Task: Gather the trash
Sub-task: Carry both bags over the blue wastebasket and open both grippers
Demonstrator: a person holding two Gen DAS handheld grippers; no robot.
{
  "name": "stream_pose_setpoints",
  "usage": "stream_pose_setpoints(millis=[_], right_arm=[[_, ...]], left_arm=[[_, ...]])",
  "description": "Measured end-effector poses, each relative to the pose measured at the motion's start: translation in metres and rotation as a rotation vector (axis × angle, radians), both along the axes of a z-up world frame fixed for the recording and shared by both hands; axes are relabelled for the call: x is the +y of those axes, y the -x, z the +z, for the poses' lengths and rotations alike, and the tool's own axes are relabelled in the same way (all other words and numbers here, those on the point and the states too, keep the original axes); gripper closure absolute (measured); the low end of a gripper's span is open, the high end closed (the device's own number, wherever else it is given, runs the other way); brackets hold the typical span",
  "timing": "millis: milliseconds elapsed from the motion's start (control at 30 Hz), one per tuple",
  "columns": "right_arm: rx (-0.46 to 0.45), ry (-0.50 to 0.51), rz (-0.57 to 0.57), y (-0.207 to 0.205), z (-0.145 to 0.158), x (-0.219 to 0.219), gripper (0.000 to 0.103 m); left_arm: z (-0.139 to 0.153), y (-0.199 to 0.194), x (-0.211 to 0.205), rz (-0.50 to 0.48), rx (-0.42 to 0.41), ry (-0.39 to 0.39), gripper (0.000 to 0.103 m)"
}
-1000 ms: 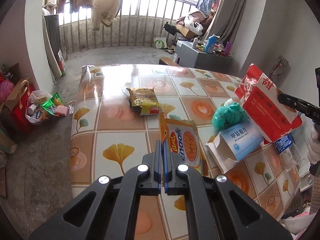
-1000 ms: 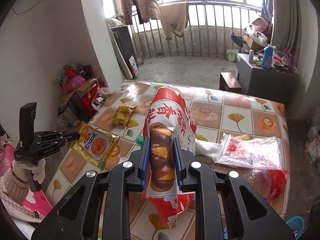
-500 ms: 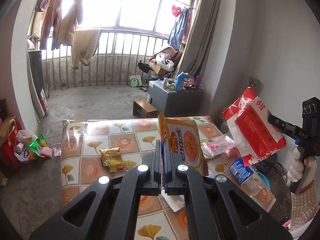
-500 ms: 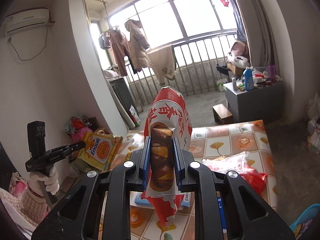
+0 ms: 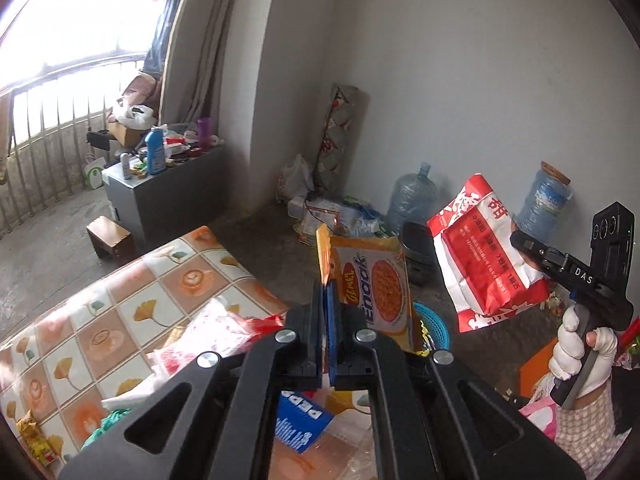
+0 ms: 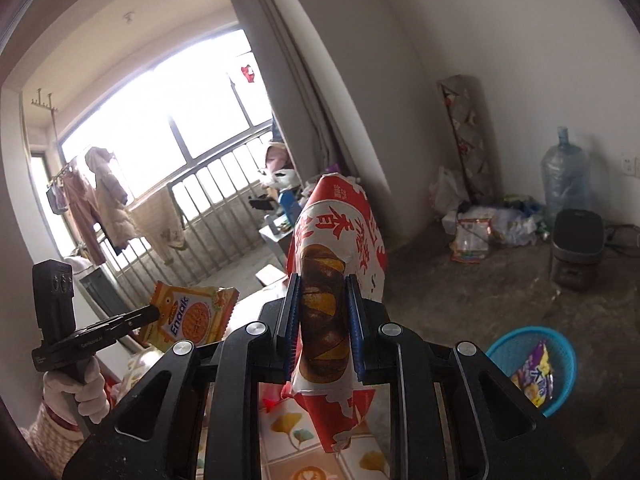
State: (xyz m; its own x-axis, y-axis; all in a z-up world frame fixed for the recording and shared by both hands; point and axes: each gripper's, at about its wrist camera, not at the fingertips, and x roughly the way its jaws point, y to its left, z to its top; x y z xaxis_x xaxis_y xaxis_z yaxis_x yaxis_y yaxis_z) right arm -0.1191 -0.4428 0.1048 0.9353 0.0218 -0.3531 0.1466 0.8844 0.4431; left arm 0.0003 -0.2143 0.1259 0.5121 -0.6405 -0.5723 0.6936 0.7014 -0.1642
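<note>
My left gripper [image 5: 326, 308] is shut on an orange Enaak snack packet [image 5: 376, 280], held in the air past the table's edge; it also shows in the right wrist view [image 6: 192, 316]. My right gripper [image 6: 322, 320] is shut on a red and white bread bag [image 6: 340, 264], held upright; the bag shows at the right in the left wrist view [image 5: 484, 248]. A blue trash basket [image 6: 536, 364] stands on the floor at lower right with a purple wrapper [image 6: 534, 372] inside. Part of it shows behind the packet in the left wrist view [image 5: 430, 320].
The tiled-pattern table [image 5: 120, 312] lies lower left, with a clear plastic bag with red contents [image 5: 212, 332], a blue Pepsi-marked wrapper [image 5: 300, 420] and other litter. Water jugs [image 5: 412, 200], bags and a dark appliance [image 6: 576, 248] line the far wall. A grey cabinet [image 5: 160, 188] stands by the balcony railing.
Both grippers have swung right, away from the table toward the room's corner, each still holding its packet. The blue basket on the floor has come into view.
</note>
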Motion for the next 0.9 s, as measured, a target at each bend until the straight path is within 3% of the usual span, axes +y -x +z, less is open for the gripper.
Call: stream_pose_setpoints(millis=[200, 367, 500, 633, 700, 767, 833, 900], right_arm=[[0.094, -0.156, -0.232, 0.016, -0.06, -0.07, 0.083], [0.153, -0.308, -0.308, 0.012, -0.116, -0.117, 0.082], [0.167, -0.438, -0.334, 0.005, -0.155, -0.157, 0.082], [0.198, -0.521, -0.372, -0.007, -0.196, -0.191, 0.077], [0.239, -0.569, -0.384, -0.016, -0.227, -0.209, 0.067], [0.309, -0.625, -0.42, -0.021, -0.265, -0.224, 0.041], [0.402, -0.732, -0.448, -0.014, -0.301, -0.228, 0.041], [0.437, -0.792, -0.486, -0.005, -0.323, -0.228, 0.041]], left_arm=[[-0.063, -0.033, -0.157, -0.196, 0.156, -0.192, 0.101], [-0.129, -0.049, -0.26, -0.267, 0.252, -0.352, 0.101], [-0.174, -0.056, -0.319, -0.278, 0.276, -0.448, 0.101], [-0.206, -0.066, -0.357, -0.27, 0.279, -0.463, 0.101], [-0.222, -0.075, -0.376, -0.266, 0.282, -0.467, 0.093], [-0.238, -0.082, -0.388, -0.267, 0.305, -0.48, 0.06], [-0.244, -0.085, -0.389, -0.239, 0.308, -0.473, 0.058], [-0.244, -0.089, -0.385, -0.232, 0.348, -0.43, 0.053]])
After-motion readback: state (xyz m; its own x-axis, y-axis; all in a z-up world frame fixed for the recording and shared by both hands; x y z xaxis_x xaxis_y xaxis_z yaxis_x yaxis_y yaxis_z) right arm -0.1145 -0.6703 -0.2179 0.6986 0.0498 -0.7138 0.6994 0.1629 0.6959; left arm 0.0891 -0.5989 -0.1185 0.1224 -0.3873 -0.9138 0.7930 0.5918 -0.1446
